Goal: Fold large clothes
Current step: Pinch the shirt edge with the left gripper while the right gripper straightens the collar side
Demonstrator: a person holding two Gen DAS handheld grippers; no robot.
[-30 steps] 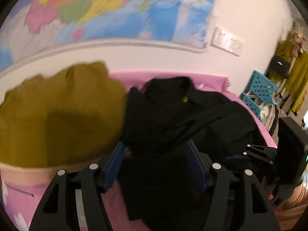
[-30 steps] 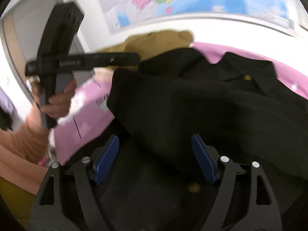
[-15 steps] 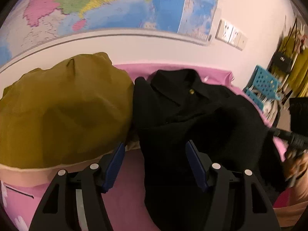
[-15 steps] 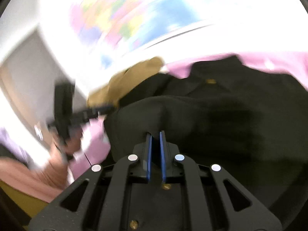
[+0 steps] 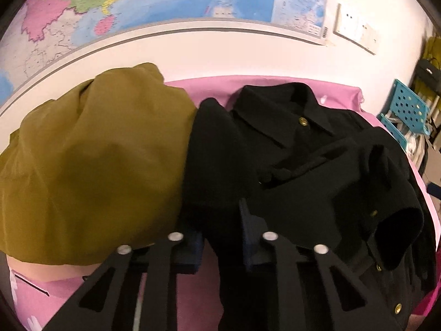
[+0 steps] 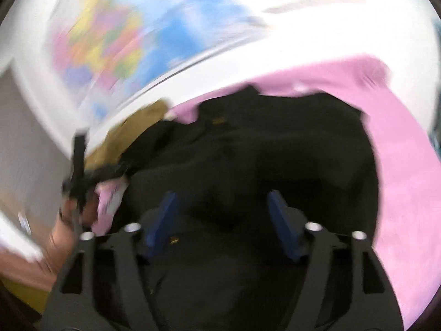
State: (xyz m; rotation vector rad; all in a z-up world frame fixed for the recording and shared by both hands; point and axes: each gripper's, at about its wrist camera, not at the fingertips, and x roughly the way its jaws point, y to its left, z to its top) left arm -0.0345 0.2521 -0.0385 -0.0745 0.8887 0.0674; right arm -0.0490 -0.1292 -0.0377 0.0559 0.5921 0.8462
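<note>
A black jacket (image 5: 289, 165) with gold buttons lies crumpled on a pink-covered table (image 5: 339, 91). In the left wrist view my left gripper (image 5: 222, 237) has its blue pads narrowed around the jacket's left edge, with black cloth between them. In the blurred right wrist view my right gripper (image 6: 223, 218) is open above the jacket (image 6: 261, 149), nothing between its blue pads (image 6: 162, 218). The left gripper (image 6: 80, 176) and the hand holding it show at the left of that view.
An olive-brown garment (image 5: 91, 165) is heaped on the table left of the jacket, touching it. A wall map (image 5: 165, 0) hangs behind. A blue perforated crate (image 5: 408, 107) stands off the table's right end.
My left gripper's pads have closed in from wide open onto the jacket's left edge. My right gripper, shut half a second ago, has opened and is swinging fast.
</note>
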